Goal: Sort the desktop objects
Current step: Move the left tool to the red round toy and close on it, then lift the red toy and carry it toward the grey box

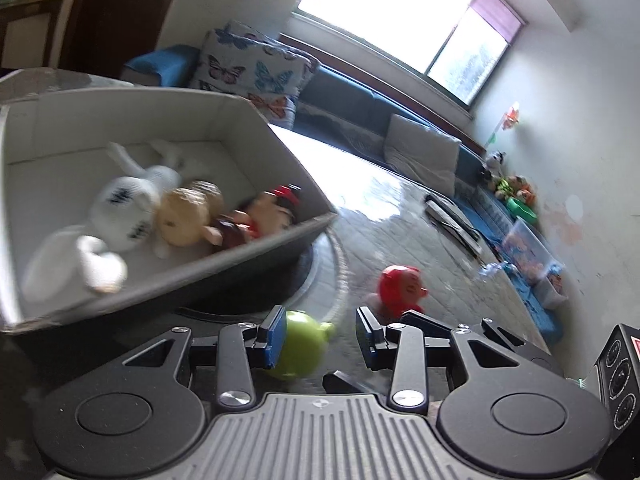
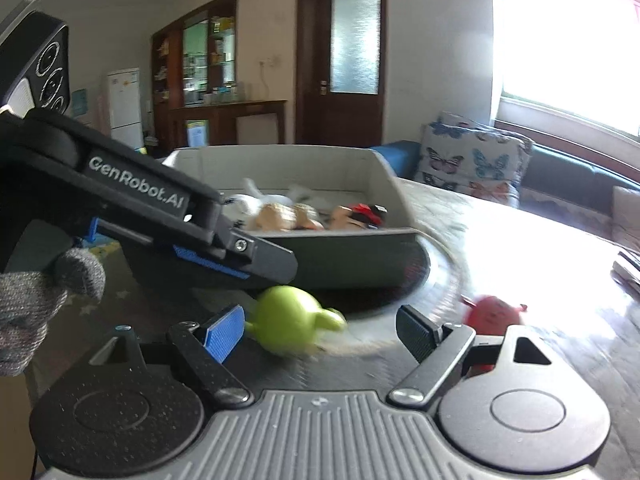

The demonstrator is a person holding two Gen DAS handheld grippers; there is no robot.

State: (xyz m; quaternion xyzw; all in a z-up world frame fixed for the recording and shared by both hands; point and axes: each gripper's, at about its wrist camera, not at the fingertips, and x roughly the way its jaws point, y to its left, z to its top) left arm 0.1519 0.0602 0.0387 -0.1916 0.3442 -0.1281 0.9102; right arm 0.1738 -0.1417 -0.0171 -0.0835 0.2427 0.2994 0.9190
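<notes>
A green round toy lies on the table between the open fingers of my left gripper, close to the left pad. It also shows in the right wrist view. A red round toy stands just beyond the left gripper's right finger, and shows in the right wrist view. A grey box at the left holds several plush toys. My right gripper is open and empty, just behind the green toy. The left gripper reaches in from the left above the green toy.
The box rests on a round turntable on a glossy table. Remote controls lie at the table's far side. A sofa with cushions and toy bins lie beyond.
</notes>
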